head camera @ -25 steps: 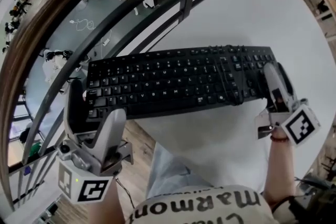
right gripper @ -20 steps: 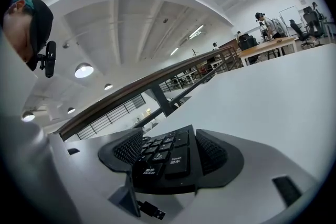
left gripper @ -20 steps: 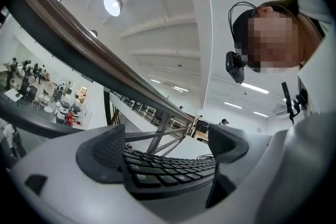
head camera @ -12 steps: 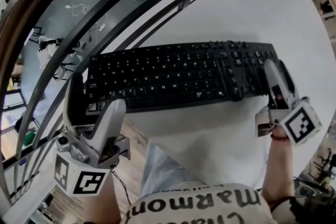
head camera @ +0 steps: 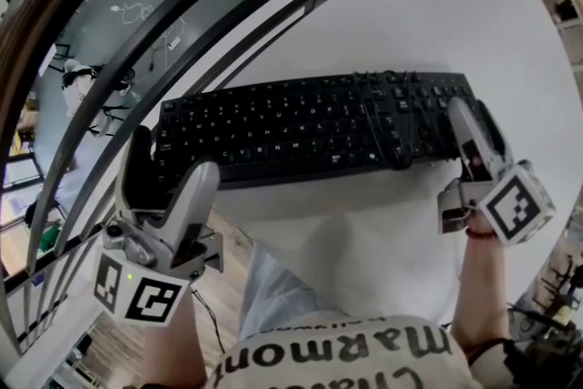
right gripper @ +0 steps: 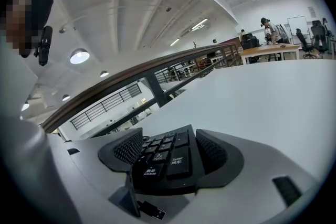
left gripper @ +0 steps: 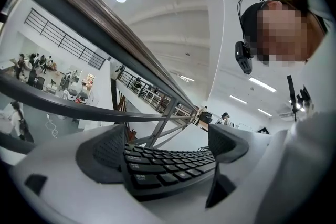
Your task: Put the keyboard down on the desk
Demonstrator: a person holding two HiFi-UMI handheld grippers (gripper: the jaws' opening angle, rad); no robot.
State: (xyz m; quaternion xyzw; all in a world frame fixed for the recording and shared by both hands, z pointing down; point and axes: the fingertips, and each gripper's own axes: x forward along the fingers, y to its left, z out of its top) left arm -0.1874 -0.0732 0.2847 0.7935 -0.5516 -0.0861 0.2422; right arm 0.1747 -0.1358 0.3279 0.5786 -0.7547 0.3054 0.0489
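Compared with a second ago, the black keyboard (head camera: 310, 127) sits a little higher in the head view and its left end has come slightly right, while both grippers keep their hold on its two ends. It lies long side left to right, keys up, over the near part of the round white desk (head camera: 410, 14). Its right end and middle are above the white top, and its left end reaches past the desk's curved edge toward the dark railing (head camera: 182, 23). A soft shadow lies on the desk just nearer than the keyboard; whether the keyboard touches the surface I cannot tell. The left gripper (head camera: 171, 161) pinches the left end, one jaw on the far edge and one on the near edge. In the left gripper view its ribbed pads (left gripper: 107, 152) stand on either side of the keys, which run away between them. The right gripper (head camera: 474, 127) clamps the right end in the same way. In the right gripper view the number-pad keys sit tight between its two dark pads (right gripper: 128, 149), and a USB plug (right gripper: 149, 211) shows just below them.
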